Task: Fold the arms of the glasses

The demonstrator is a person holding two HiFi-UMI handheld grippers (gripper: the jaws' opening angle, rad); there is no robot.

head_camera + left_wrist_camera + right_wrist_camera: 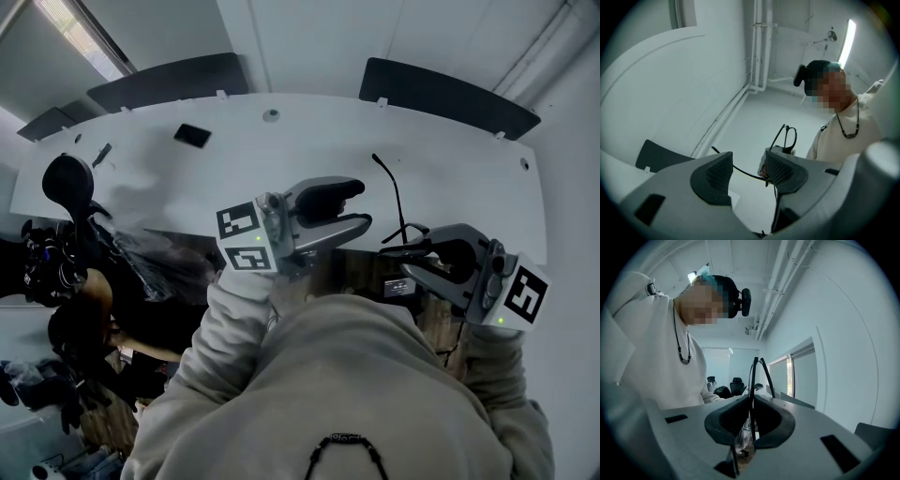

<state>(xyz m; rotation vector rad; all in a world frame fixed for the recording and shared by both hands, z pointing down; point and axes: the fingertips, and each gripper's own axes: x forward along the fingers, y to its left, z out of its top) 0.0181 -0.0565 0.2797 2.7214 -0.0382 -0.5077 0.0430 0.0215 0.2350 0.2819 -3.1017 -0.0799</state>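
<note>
White worktop (281, 150) spans the upper frame. Left hand-held gripper (361, 204), dead centre, has its jaws wide apart and grips nothing. Right hand-held gripper (411, 255), right of centre, is clamped on the glasses (753, 380), one thin arm seemingly still sticking out.

My right gripper (412, 251) has the glasses (752, 376) between its jaws, frame end sticking out ahead of its tips. My left gripper (364, 204) sits just left of it, tips facing it; one arm of the glasses (740, 171) crosses just ahead of the gap between the left jaws. The table (281, 150) lies beyond both grippers, a small flat object (192, 135) on it, well left of the left gripper. Chairs (441, 94) stand behind the table's far edge
</note>
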